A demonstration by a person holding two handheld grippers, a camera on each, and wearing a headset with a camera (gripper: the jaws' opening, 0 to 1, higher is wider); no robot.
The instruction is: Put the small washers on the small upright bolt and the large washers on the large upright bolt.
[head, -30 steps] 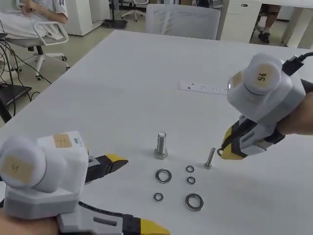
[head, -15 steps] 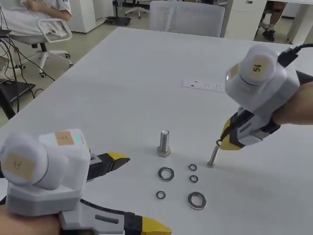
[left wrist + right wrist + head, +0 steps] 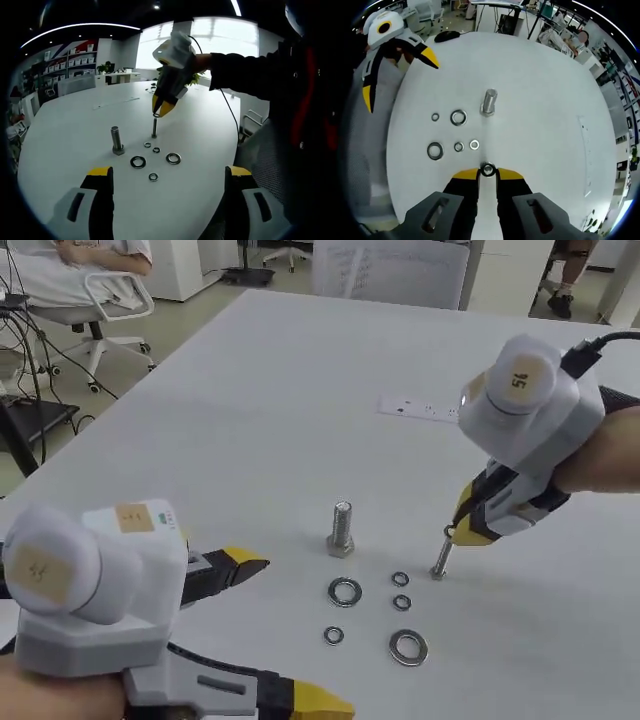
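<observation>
**Small washer (image 3: 488, 170) poised over the small upright bolt (image 3: 440, 562)**

We held the small washer pinched flat between the nearly closed jaws of the right gripper (image 3: 452, 535), directly above the small upright bolt, so that its hole could meet the thread. The left gripper (image 3: 290, 633) hung empty with its jaws wide apart, near the loose washers (image 3: 345, 591) lying on the table (image 3: 250, 390) beside the large upright bolt (image 3: 341, 530).
</observation>
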